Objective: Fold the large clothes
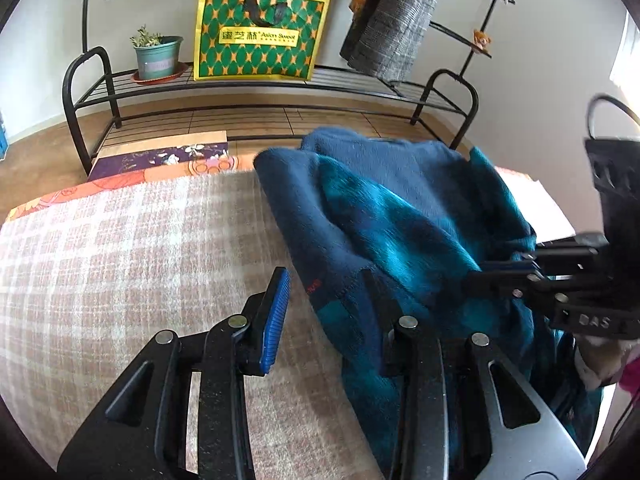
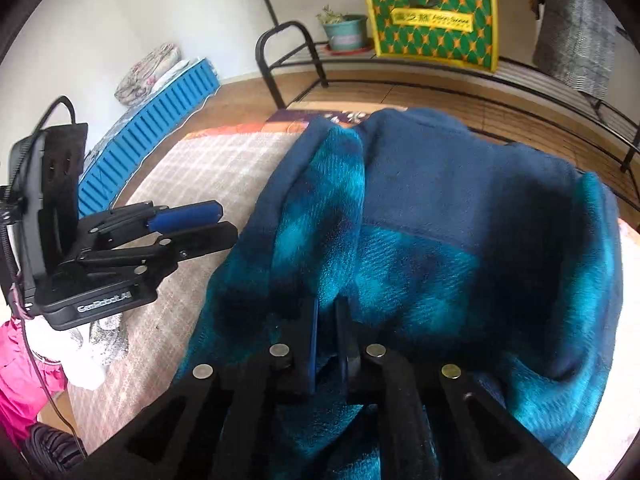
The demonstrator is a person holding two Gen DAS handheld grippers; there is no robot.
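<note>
**Fleece garment pinched and bunched, fold at risk**

Blue and teal fleece garment heaped on the checked blanket, spread ahead of the right gripper and just to the right of the left gripper. Right jaws nearly together, clamped on a fold of fleece. Left jaws partly apart, one blue pad over bare blanket, the other against the garment's edge; no firm hold evident.

Likely trouble: pulling with one side only, dragging the heap crooked or doubling layers unevenly; thick pile slipping free.

Sleeves, hem and collar impossible to sort out; motion blur; lower garment hidden under both grippers.
</note>
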